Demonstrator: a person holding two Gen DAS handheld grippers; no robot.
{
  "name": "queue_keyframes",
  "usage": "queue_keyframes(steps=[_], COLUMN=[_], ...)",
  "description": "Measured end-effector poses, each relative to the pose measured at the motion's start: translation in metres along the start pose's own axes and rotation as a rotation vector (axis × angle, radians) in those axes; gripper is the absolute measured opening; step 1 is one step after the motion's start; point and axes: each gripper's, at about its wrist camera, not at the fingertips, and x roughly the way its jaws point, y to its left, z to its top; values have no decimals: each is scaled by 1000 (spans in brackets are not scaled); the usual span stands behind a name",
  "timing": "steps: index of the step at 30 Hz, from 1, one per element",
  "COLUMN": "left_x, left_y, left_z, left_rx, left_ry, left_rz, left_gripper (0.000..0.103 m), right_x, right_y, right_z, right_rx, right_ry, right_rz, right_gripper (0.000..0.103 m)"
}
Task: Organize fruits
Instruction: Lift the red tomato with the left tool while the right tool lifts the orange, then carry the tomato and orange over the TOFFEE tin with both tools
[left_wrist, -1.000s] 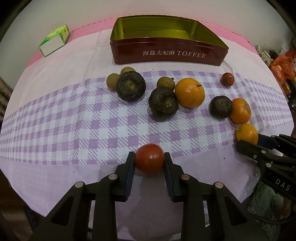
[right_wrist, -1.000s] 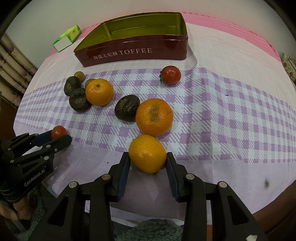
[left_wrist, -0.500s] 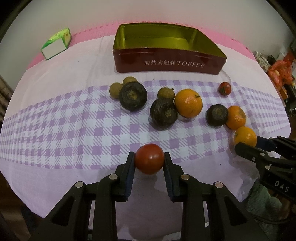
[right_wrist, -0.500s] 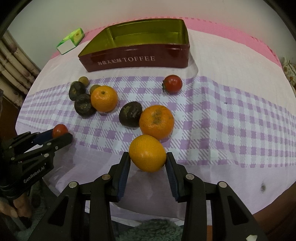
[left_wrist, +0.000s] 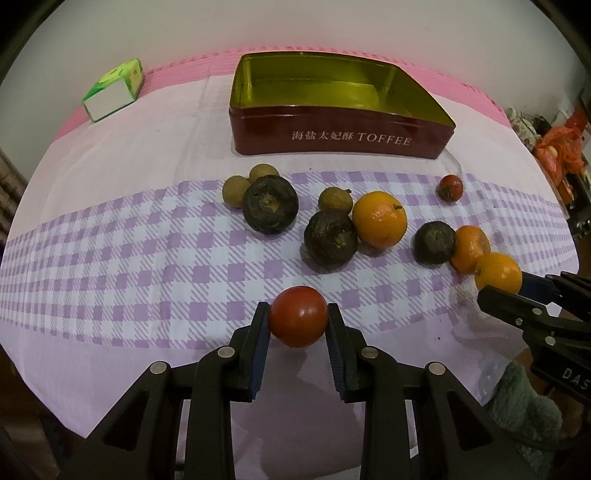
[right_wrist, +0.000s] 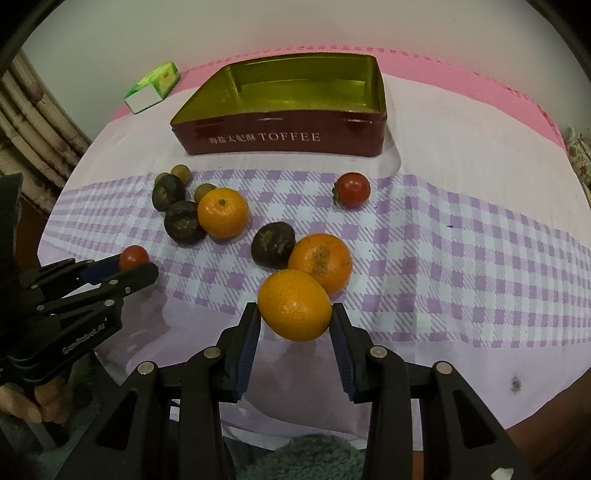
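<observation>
Covering the counter (left_wrist: 110, 155) is a pale cloth with a band of purple checks. At its far side stands an open red toffee tin (left_wrist: 340, 136), gold inside and empty, with a small green and white box (left_wrist: 114, 88) off to its left.

Loose fruit lies on the checked band in front of the tin: two oranges (right_wrist: 222, 211), one beside a dark fruit and one touching another; three dark wrinkled fruits (left_wrist: 269, 204); three small tan round fruits (left_wrist: 236, 191); and a small red tomato (right_wrist: 352, 189) lying apart, nearest the tin.

Both claws hang over the near edge of the cloth, tilted downward. The right claw (right_wrist: 295, 325) pinches a held orange (right_wrist: 294, 305) between its blue pads; this fruit sits right at the pad tips, in front of the orange on the cloth. The left claw (left_wrist: 297, 325) pinches a held tomato (left_wrist: 297, 316) the same way, also at the very tips.

Risks, as a judgement: both fruits are round and smooth and gripped only at the tips, so either could roll out on the way to the tin. The tomato is soft and could split under too hard a squeeze. The loose fruit lies between the claws and the tin, so a low pass could knock pieces rolling.
</observation>
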Motion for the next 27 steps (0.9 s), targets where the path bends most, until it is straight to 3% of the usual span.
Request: queue_keyframes(steps=[15,27], left_x=[-5,-12], left_y=[10,20], left_z=[14,50], left_rx=[5,-11], left_ry=[-38,-111], left_rz=[0,-3], left_gripper=[31,31], right_x=[-5,-3], right_y=[-2,-16], right_z=[19,51], right_rx=[-2,11], right_ry=[-60,-103], right_rz=[11,13], right_gripper=[36,36])
